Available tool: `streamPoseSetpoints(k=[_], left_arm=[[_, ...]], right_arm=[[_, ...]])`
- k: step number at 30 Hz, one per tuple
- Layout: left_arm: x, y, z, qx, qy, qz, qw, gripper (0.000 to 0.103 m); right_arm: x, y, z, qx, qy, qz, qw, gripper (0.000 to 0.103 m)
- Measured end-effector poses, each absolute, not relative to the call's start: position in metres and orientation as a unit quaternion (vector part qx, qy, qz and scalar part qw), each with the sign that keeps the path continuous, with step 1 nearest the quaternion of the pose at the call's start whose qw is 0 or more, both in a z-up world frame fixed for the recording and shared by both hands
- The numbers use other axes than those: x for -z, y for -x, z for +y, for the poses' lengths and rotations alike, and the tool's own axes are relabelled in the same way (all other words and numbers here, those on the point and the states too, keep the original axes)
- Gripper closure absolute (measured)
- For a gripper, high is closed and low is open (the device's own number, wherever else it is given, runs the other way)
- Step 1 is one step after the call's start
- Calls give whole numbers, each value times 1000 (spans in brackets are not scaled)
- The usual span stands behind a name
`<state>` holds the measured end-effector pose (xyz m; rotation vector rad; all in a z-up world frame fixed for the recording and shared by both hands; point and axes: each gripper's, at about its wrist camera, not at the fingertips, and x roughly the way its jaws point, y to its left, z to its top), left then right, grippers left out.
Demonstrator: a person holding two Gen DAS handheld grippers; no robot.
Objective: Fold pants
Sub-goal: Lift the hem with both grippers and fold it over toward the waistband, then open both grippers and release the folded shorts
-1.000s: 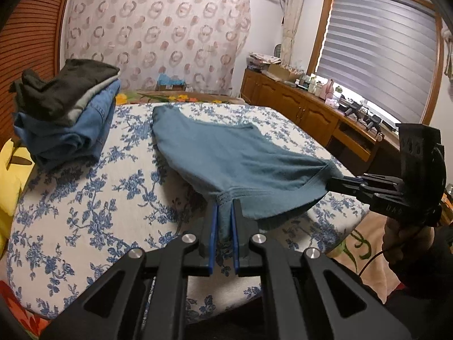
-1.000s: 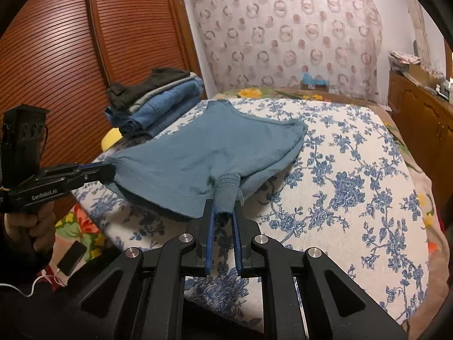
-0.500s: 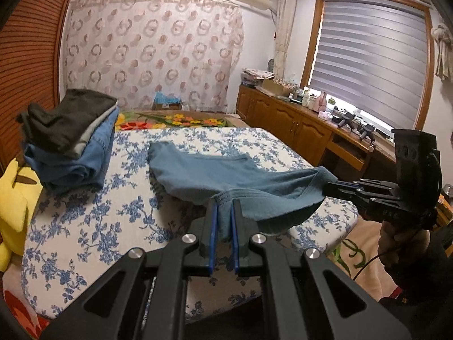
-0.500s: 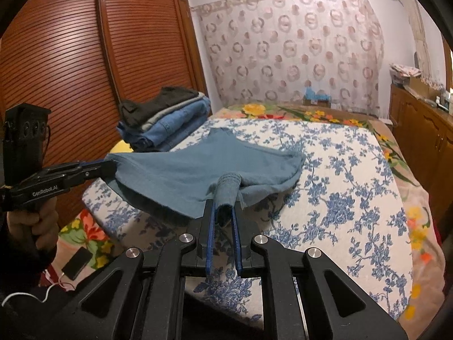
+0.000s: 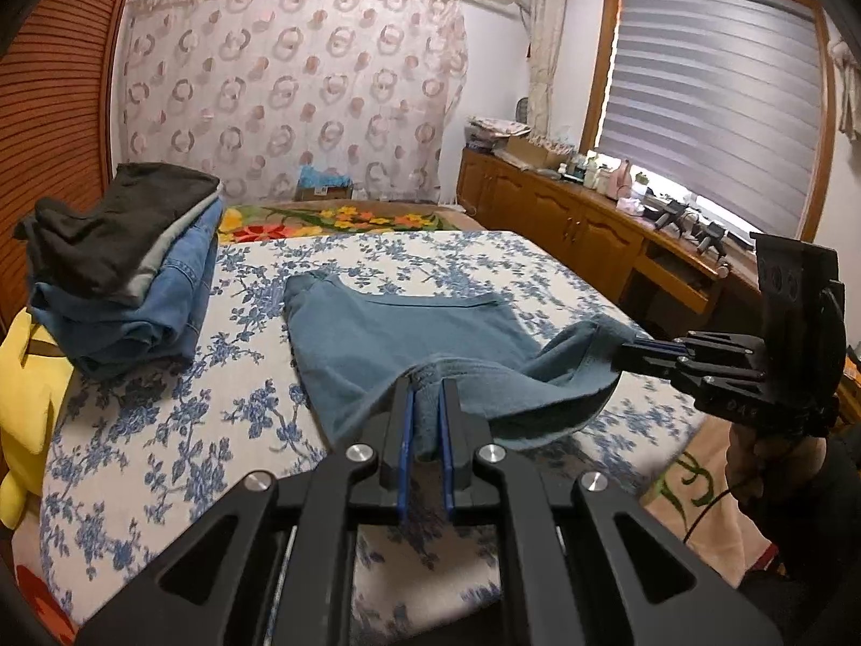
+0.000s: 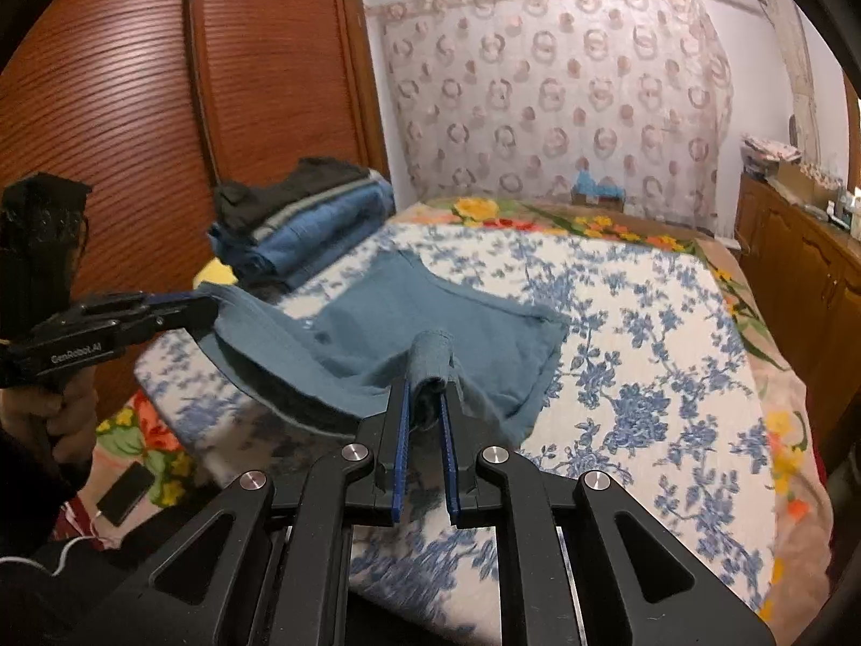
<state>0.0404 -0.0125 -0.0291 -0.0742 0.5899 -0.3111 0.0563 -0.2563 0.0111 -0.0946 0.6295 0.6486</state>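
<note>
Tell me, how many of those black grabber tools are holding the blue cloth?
2. The left gripper pinches the pants at one near corner, the right gripper at the other; both are shut on the fabric.

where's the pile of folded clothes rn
In the left wrist view the pile of folded clothes sits at the bed's left edge, left of the blue pants, by the wooden wardrobe.

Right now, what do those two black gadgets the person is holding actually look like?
Both are matte black. The left gripper and right gripper each have two slim fingers lined with blue pads, on angular arms with triangular cut-outs and silver bolts. Seen from the side, one bears white lettering above a pistol-style handle. A thin white cable trails over a dark sleeve.
</note>
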Motion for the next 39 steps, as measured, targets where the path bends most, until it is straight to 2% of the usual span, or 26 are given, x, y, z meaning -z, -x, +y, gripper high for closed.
streamPoseSetpoints(k=[11,18,21,28,35,39], left_arm=[[-1,-97,-16,138,11,256,957,97],[15,-135,-9,126,23,281,951,95],[26,-140,-9,117,7,292,949,89],[44,-140,0,122,9,319,940,67],[75,-139,2,117,2,362,925,65],[89,-140,4,117,8,381,917,65]], right_arm=[[-34,-114,-241,-282,61,274,917,95],[-13,-160,-229,-264,58,308,912,95],[2,-173,-225,-259,58,327,907,95],[21,-185,-220,-250,68,345,902,95],[20,-187,-219,-250,68,346,902,94],[18,-190,-218,-245,75,344,903,91]])
